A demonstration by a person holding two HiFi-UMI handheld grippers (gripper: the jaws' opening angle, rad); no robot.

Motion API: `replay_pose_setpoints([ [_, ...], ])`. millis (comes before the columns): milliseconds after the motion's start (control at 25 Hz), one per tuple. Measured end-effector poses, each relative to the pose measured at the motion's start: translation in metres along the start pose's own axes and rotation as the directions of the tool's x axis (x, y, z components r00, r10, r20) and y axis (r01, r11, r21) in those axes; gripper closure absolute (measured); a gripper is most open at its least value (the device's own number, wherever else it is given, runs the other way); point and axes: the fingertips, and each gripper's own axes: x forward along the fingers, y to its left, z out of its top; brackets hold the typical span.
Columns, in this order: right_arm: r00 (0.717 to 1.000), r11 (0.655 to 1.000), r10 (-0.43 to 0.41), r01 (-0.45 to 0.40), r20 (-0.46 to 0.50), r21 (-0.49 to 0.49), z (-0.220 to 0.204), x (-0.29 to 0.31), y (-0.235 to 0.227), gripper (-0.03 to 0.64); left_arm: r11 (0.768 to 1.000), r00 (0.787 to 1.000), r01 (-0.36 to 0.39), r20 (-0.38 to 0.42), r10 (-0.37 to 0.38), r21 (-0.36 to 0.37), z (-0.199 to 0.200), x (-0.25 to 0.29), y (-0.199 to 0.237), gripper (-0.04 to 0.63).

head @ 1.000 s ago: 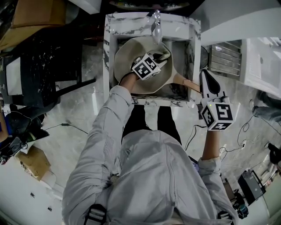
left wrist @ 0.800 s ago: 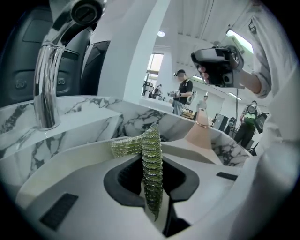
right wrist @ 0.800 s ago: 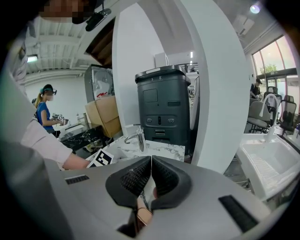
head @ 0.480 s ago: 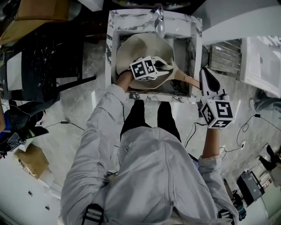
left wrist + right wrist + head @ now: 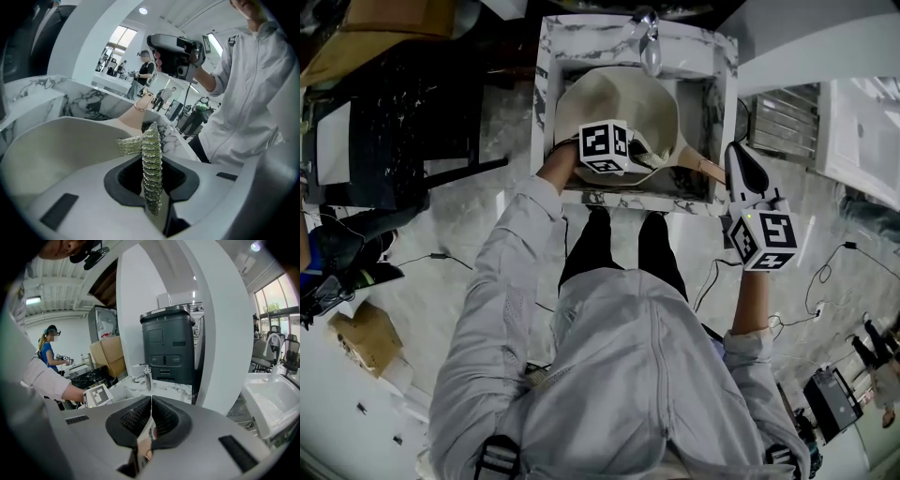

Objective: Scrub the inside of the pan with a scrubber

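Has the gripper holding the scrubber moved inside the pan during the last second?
Yes. The left gripper, shut on the scrubber, has slid back from the faucet toward the near rim of the sink, on the person's side.

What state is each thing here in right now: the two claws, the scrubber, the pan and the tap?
Left claw: shut on the scrubber, down inside the pan.
Scrubber: pinched between the left claw's jaws, sticking out past them.
Right claw: shut, empty, held beside the sink.
Pan: in the sink, open side up, handle toward the right claw.
Tap: no water seen running.
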Motion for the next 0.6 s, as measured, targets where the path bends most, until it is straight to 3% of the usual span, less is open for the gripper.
replay_pose_setpoints([
  [160, 1.0, 1.0, 0.013, -0.013, 0.001, -0.003, 0.002, 0.003, 0.007, 0.581, 0.995, 0.99, 0.093, -0.107, -0.095, -0.022, -0.017, -0.005, -0.02, 0.523],
  [320, 1.0, 1.0, 0.022, -0.022, 0.006, -0.008, 0.006, 0.004, 0.011, 0.581, 0.982, 0.958, 0.174, -0.219, -0.186, -0.074, -0.037, -0.011, -0.038, 0.523],
  [480, 1.0, 1.0, 0.028, -0.028, 0.011, -0.01, 0.009, 0.005, 0.012, 0.581, 0.968, 0.902, 0.227, -0.351, -0.251, -0.11, -0.053, -0.02, -0.049, 0.525],
  [600, 0.999, 0.999, 0.035, -0.035, 0.01, -0.013, 0.009, 0.005, 0.011, 0.581, 0.956, 0.848, 0.246, -0.442, -0.293, -0.162, -0.062, -0.028, -0.055, 0.525],
])
